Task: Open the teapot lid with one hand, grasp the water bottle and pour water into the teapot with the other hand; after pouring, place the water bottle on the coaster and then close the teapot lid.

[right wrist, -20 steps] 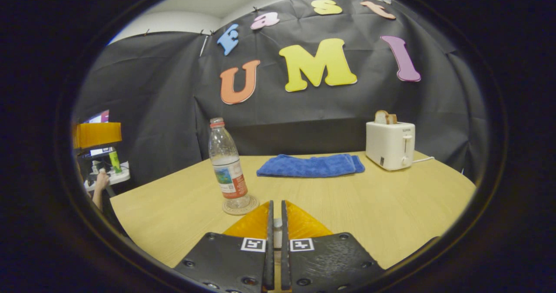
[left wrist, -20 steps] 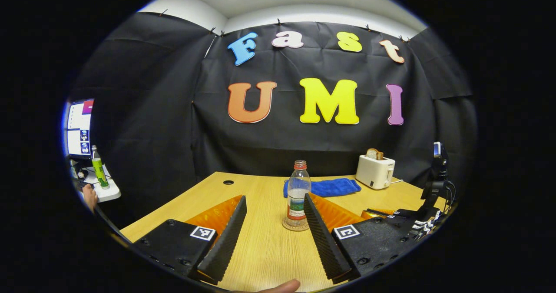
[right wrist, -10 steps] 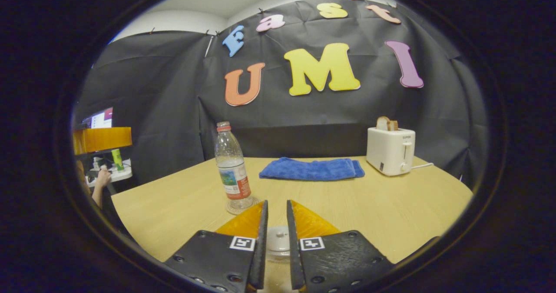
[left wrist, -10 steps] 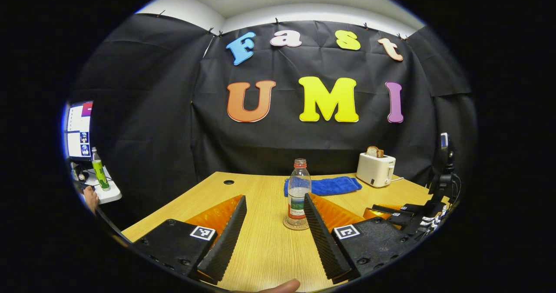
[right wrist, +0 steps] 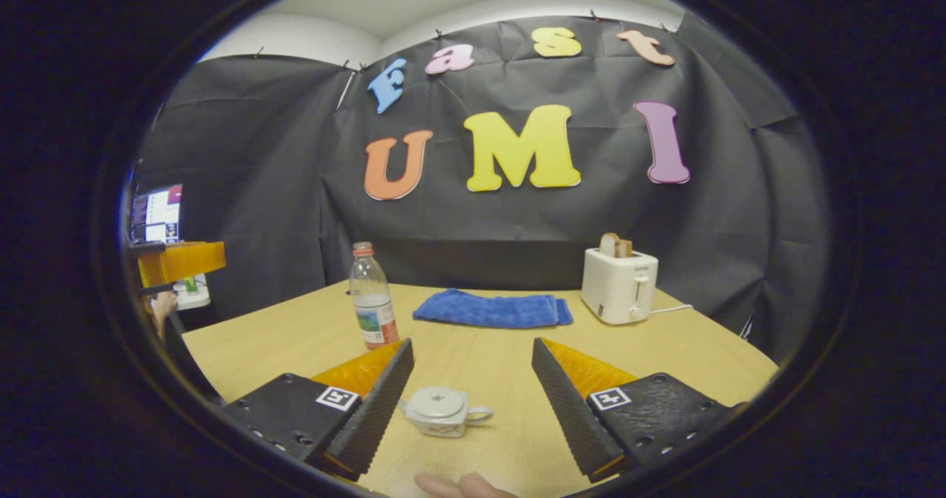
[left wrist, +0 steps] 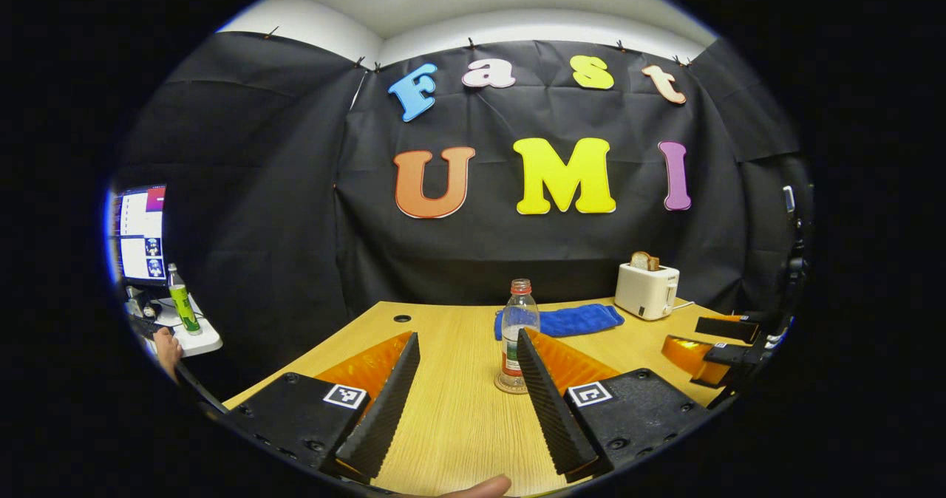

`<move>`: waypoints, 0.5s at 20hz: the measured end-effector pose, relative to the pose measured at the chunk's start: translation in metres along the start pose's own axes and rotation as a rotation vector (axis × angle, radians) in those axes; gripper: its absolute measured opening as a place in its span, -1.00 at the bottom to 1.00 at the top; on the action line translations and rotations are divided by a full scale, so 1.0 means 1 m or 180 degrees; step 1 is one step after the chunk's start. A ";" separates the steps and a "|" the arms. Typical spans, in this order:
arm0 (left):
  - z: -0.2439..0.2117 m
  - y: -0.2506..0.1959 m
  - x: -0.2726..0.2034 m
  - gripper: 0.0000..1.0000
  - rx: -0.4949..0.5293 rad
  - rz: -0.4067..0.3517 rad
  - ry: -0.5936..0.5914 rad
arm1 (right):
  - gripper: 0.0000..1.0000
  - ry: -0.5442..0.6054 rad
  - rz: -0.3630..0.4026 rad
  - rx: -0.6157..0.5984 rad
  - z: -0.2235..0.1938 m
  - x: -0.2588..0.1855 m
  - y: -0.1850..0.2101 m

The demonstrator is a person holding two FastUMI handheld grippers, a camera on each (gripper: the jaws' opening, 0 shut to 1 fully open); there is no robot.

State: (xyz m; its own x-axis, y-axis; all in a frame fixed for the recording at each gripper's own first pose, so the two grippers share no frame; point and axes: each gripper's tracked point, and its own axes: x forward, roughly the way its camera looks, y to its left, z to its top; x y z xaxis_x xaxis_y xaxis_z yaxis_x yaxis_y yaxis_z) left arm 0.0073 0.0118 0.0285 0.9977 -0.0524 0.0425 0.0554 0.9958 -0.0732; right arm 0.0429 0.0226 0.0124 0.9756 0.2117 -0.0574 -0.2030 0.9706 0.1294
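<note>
The right gripper [right wrist: 470, 402], clamped on the teapot lid [right wrist: 437, 403] a second ago, is now spread wide and drawn back from the lidded teapot [right wrist: 443, 413], so the closing step is judged done.

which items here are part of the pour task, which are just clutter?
Job:
water bottle, standing on the coaster
teapot with its lid on
left claw and right claw, both open and empty

Lying about:
blue towel
toaster with bread in it
green bottle on the side desk

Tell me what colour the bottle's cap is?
The water bottle's cap is red, clearest in the right gripper view.
</note>
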 end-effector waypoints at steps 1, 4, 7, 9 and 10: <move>0.000 -0.001 0.000 0.67 0.0008 0.0007 0.0000 | 0.94 -0.0031 -0.0040 0.0001 0.005 -0.006 -0.010; -0.001 -0.006 -0.001 0.67 0.0052 -0.0015 0.0017 | 0.92 -0.0092 -0.0228 -0.0186 0.017 -0.023 -0.038; -0.004 -0.013 0.000 0.67 0.0193 -0.0021 0.0033 | 0.92 -0.0126 -0.0193 -0.0292 0.025 -0.043 -0.045; -0.002 -0.013 -0.001 0.67 0.0301 0.0039 0.0021 | 0.93 -0.0212 -0.0172 -0.0202 0.035 -0.058 -0.054; -0.001 -0.014 -0.003 0.67 0.0327 0.0057 0.0013 | 0.94 -0.0256 -0.0200 -0.0135 0.040 -0.066 -0.059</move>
State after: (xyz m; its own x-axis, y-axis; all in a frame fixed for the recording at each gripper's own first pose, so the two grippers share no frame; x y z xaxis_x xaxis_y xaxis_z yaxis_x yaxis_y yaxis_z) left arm 0.0040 -0.0019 0.0286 0.9987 -0.0347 0.0379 0.0336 0.9990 0.0287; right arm -0.0063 -0.0536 0.0477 0.9897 0.1420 0.0157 -0.1428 0.9860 0.0861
